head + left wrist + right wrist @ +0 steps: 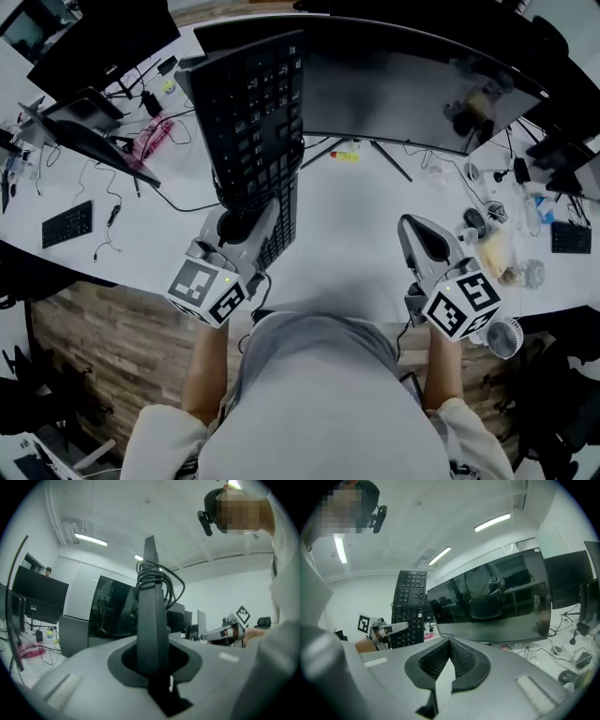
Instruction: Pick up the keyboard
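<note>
- Keyboard (255,112): black, full-size, held raised and steeply tilted over the white desk (347,234), between its front edge and the curved monitor (412,89); cable (161,576) looped round it.
- Left gripper (242,223): jaws clamped on the keyboard's near end.
- Right gripper (419,246): jaws pressed together, nothing held, above the desk's front edge.
- Risk: with only one end gripped, the long body could be levered loose, or swung into the monitor.

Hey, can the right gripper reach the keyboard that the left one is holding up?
Probably yes. The keyboard stands lifted in the left gripper, and only bare desk lies between it and the right gripper. Its fingers are shut, so they would need to open first.
</note>
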The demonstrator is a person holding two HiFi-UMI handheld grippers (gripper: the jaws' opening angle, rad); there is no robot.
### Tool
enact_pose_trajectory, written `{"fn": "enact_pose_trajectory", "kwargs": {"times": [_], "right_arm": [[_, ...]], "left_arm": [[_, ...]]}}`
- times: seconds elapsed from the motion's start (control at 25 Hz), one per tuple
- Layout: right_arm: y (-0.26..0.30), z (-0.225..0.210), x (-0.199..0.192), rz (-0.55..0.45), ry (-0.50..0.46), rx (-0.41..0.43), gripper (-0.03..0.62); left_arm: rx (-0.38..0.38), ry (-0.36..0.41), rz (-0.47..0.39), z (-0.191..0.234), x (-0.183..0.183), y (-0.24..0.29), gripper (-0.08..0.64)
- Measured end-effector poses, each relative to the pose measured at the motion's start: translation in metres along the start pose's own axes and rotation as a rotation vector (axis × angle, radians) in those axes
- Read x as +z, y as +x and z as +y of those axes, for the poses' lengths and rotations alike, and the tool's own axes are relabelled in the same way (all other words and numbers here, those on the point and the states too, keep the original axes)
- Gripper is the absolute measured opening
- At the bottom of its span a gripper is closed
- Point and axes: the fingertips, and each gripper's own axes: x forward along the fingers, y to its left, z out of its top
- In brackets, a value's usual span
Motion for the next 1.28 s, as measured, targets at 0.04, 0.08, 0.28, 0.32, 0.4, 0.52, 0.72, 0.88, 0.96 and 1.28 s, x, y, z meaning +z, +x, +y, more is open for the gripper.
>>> {"fn": "enact_pose_trajectory", "kwargs": {"times": [0.04, 0.08, 0.28, 0.32, 0.4, 0.52, 0.72, 0.88, 0.96, 1.28], "right_arm": [[0.001, 0.001, 0.001, -0.005, -0.010, -0.004, 0.001], [0.002, 0.002, 0.003, -0.009, -0.019, -0.006, 0.002], [-0.003, -0.004, 0.008, 0.001, -0.058, -0.019, 0.002], [-0.005, -0.006, 0.010, -0.002, -0.065, -0.021, 0.002], [-0.008, -0.010, 0.016, -0.013, -0.079, -0.029, 0.001], [-0.014, -0.015, 0.020, -0.027, -0.083, -0.046, 0.002], [-0.015, -0.016, 0.018, -0.045, -0.107, -0.059, 0.001], [-0.027, -0.019, 0.009, -0.049, -0.116, -0.106, 0.001], [-0.031, -0.025, 0.011, -0.053, -0.114, -0.128, 0.000], [-0.034, -0.032, 0.011, -0.039, -0.118, -0.140, 0.000]], "left_arm": [[0.012, -0.001, -0.006, 0.003, 0.002, -0.003, 0.000], [0.025, -0.005, -0.013, 0.005, 0.004, -0.006, 0.000], [0.065, -0.027, -0.064, 0.007, 0.016, -0.004, 0.000], [0.071, -0.024, -0.069, 0.007, 0.019, -0.004, 0.000], [0.088, -0.010, -0.071, 0.008, 0.023, -0.003, 0.000], [0.107, -0.002, -0.080, 0.008, 0.026, -0.004, 0.000], [0.154, 0.002, -0.125, 0.013, 0.026, -0.019, 0.000], [0.158, 0.004, -0.141, 0.008, 0.017, -0.029, 0.000], [0.165, 0.001, -0.147, 0.005, 0.017, -0.030, 0.000], [0.220, 0.035, -0.144, -0.003, 0.009, -0.034, 0.000]]}}
